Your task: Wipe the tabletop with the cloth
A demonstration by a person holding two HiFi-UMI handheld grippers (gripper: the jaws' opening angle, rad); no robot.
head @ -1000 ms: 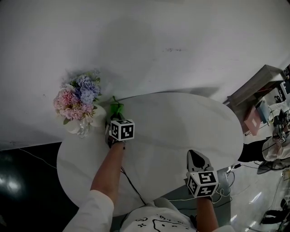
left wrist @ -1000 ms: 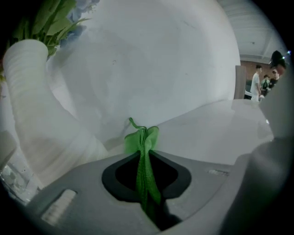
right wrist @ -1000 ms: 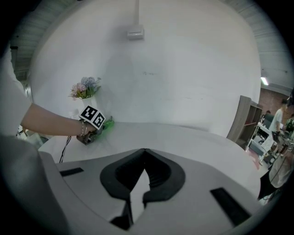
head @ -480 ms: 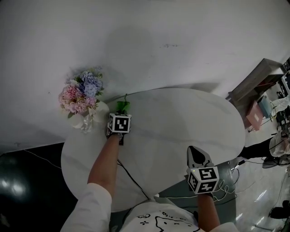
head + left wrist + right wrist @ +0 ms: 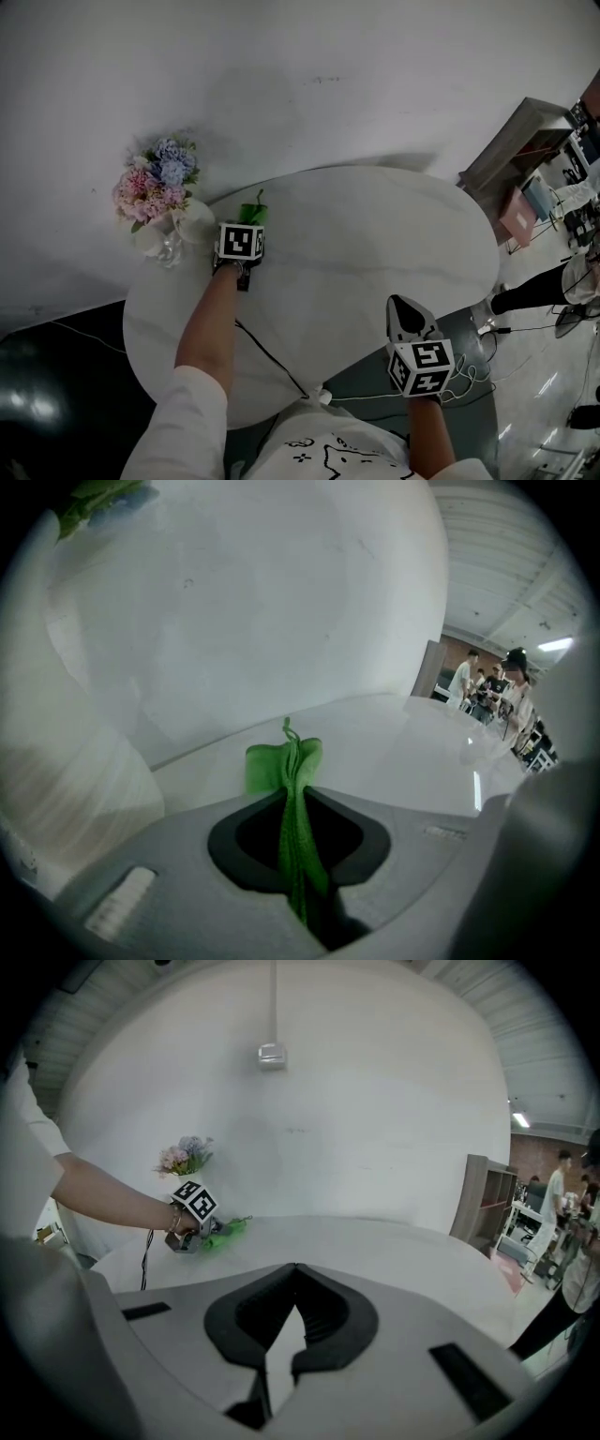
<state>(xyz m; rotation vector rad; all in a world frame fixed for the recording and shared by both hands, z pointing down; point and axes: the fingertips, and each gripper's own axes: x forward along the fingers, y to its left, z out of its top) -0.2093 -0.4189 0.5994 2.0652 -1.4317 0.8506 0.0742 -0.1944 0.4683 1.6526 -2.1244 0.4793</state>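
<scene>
A green cloth (image 5: pixel 251 213) lies bunched on the white oval tabletop (image 5: pixel 375 244) near its far left edge. My left gripper (image 5: pixel 242 232) is shut on it. In the left gripper view the cloth (image 5: pixel 285 763) runs as a thin pinched fold between the jaws of that gripper (image 5: pixel 295 794) and fans out past the tips onto the tabletop (image 5: pixel 403 752). My right gripper (image 5: pixel 408 319) hovers over the near right rim, shut with nothing in it. The right gripper view shows that gripper (image 5: pixel 295 1266) with its tips touching, and the cloth (image 5: pixel 227 1229) far off to the left.
A vase of pink and blue flowers (image 5: pixel 157 187) stands at the table's far left, just left of the left gripper. A black cable (image 5: pixel 267 361) trails across the near side of the table. A cabinet (image 5: pixel 525 159) and people stand off to the right. A white wall lies behind.
My left gripper has slid the cloth a little toward the far left edge, closer to the vase. The right gripper has barely moved.
</scene>
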